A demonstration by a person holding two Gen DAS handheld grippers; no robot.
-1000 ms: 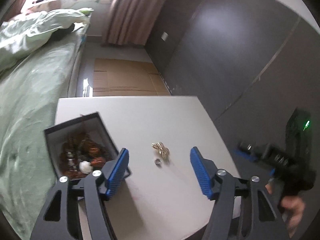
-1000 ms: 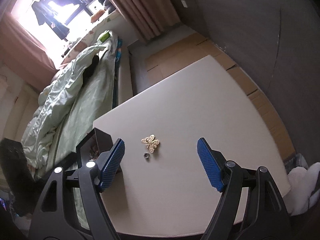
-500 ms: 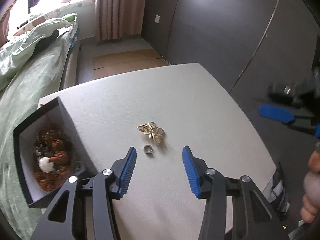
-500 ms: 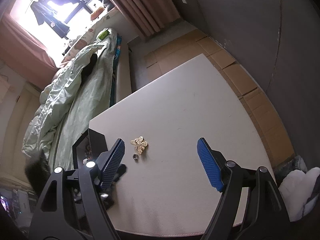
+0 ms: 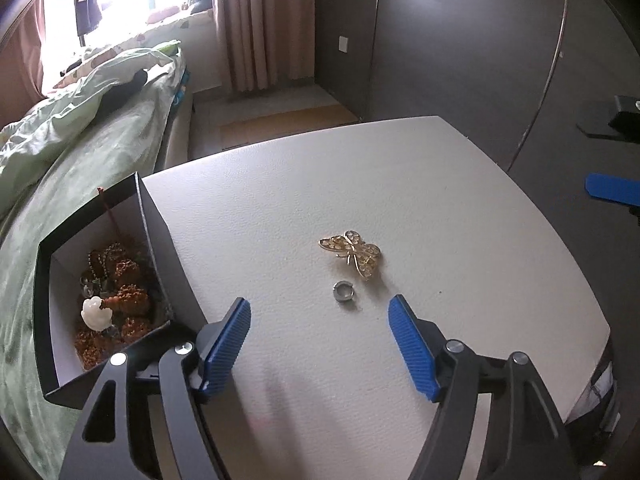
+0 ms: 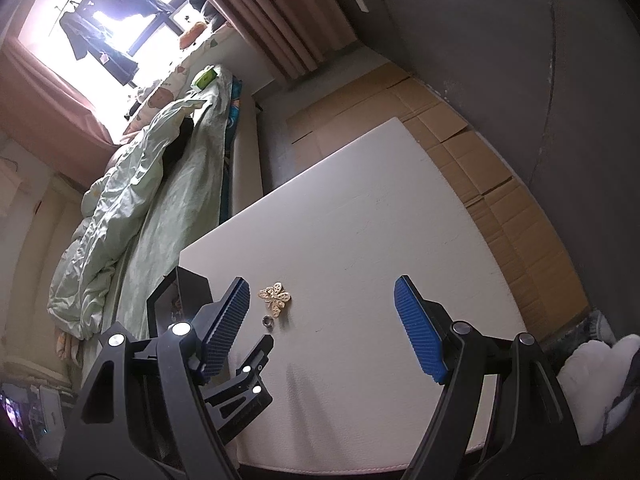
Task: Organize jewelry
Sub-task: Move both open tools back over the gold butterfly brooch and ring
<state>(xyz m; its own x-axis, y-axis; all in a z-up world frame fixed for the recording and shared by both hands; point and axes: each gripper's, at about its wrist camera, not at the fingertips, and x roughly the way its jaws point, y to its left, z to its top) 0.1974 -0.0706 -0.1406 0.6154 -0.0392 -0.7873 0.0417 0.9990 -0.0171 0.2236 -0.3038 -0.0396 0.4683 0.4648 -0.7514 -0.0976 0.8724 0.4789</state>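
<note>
A gold butterfly brooch (image 5: 352, 253) and a small silver ring (image 5: 342, 291) lie on the white table (image 5: 360, 184). An open black box (image 5: 92, 280) at the table's left edge holds brown beads and a white pendant. My left gripper (image 5: 319, 338) is open and empty, just in front of the ring. My right gripper (image 6: 322, 326) is open and empty, held above the table's near edge; in its view the brooch (image 6: 275, 298), the ring (image 6: 268, 322) and the box (image 6: 176, 300) lie to its left.
A bed with a green duvet (image 5: 80, 128) runs along the table's left side. Flattened cardboard (image 6: 460, 152) covers the floor beyond the table. Dark wardrobe doors (image 5: 460, 40) stand to the right. The right gripper's blue pad (image 5: 612, 194) shows at the left view's right edge.
My left gripper has moved forward and lower toward the ring and brooch, and its jaws stand a little wider than half a second ago. My right gripper has drawn back and risen slightly.
</note>
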